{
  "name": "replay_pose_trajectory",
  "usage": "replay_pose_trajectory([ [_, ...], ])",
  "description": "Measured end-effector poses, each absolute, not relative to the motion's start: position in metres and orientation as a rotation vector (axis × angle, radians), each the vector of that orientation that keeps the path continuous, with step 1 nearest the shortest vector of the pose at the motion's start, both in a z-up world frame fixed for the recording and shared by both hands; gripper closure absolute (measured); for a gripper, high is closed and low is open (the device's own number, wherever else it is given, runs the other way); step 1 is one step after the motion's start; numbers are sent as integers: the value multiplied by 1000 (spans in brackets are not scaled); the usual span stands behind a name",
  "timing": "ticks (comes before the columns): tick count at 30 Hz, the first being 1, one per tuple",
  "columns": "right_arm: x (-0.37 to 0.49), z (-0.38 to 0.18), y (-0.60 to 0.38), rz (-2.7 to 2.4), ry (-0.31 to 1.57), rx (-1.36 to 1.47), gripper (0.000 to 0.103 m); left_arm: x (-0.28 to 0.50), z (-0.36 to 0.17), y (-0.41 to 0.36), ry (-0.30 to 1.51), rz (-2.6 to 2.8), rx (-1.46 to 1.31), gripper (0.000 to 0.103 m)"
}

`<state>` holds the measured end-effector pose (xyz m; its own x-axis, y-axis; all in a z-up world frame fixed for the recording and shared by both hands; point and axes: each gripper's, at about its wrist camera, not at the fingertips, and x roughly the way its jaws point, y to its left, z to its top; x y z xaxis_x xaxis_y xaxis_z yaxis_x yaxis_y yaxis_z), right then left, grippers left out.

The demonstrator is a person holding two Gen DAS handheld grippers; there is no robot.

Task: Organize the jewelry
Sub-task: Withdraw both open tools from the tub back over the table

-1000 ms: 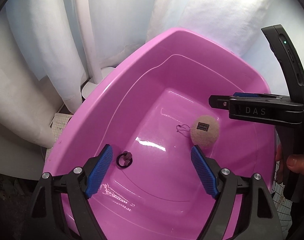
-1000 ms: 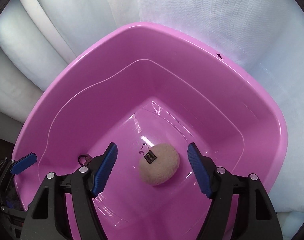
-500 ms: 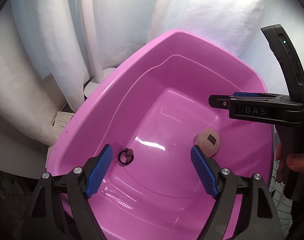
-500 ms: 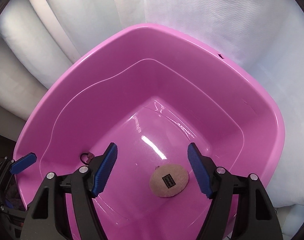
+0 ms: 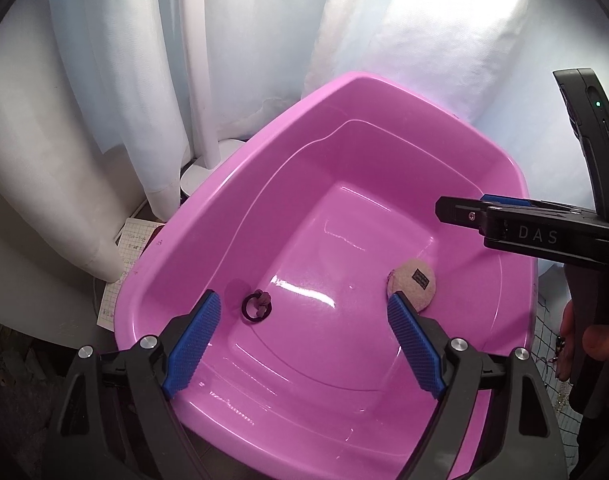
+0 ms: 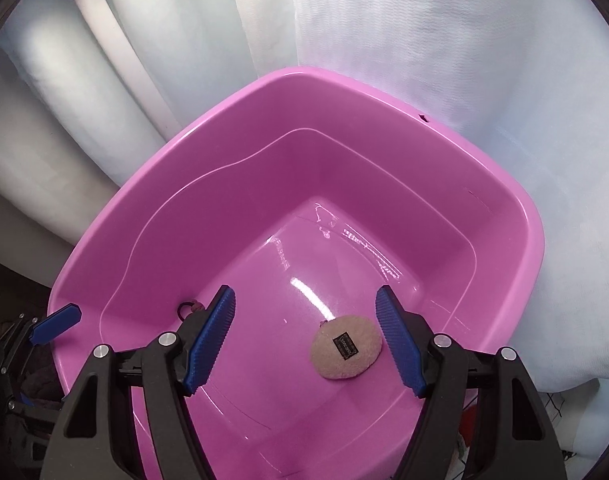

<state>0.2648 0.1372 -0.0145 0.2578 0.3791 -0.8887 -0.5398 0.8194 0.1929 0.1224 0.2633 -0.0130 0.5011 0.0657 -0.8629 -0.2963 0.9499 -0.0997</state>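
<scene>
1. Dropped since a second ago: round tan pouch (image 6: 346, 347), now flat on the floor of the pink tub (image 5: 384, 92), thin cord tucked under instead of trailing.
2. Left tongs (image 5: 304, 340) opening, empty; right tongs (image 6: 306, 336) spread wide, pinching nothing, above the pouch.
3. Looks like the release step just finished, both pieces inside the tub.
4. Next, probably: pull both tongs clear and fetch another piece from outside.
5. Count: one tub, one pouch, one dark ring (image 5: 257, 305), well apart from the pouch.
</scene>
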Motion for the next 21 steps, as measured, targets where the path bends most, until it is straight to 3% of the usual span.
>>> replay_pose_trajectory([
  [21,139,20,-7,536,1034,46,31,76,15,196,942,236,-156,8],
])
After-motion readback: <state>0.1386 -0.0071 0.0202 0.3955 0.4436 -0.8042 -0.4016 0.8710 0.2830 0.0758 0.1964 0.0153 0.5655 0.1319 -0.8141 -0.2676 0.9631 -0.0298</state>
